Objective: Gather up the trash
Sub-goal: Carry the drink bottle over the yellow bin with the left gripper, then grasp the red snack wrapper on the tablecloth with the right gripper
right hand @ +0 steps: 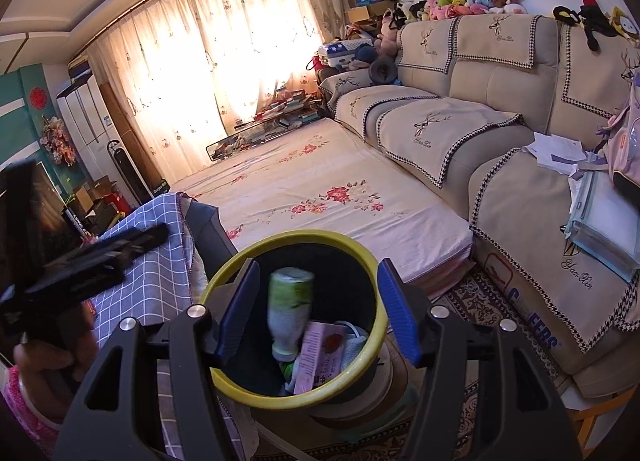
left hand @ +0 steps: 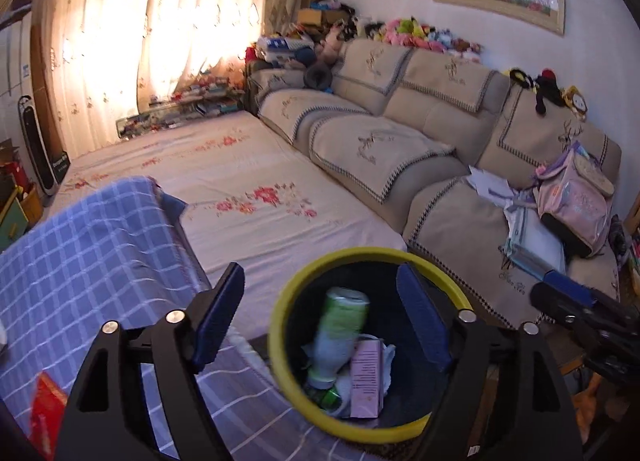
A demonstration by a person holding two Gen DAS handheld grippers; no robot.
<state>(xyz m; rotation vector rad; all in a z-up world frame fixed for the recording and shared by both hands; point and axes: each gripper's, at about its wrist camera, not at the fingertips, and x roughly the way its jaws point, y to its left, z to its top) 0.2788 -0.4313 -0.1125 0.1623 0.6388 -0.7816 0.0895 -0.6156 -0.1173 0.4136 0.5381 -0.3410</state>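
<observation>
A black bin with a yellow rim (left hand: 280, 365) (right hand: 224, 385) stands below both grippers. A green-and-white bottle (left hand: 340, 333) (right hand: 289, 311) is blurred, neck down, inside the bin mouth between the right gripper's fingers and touching neither. A pink carton (left hand: 366, 379) (right hand: 320, 357) and white paper lie in the bin. My left gripper (left hand: 320, 317) is open and empty above the bin. My right gripper (right hand: 318, 309) is open above the bin.
A blue checked cloth (left hand: 80, 261) (right hand: 148, 261) covers a table at the left, with a red packet (left hand: 46, 409) on it. A floral mattress (left hand: 260, 189) lies beyond the bin. A beige sofa (left hand: 460, 165) with papers and a pink backpack (left hand: 572, 201) is at the right.
</observation>
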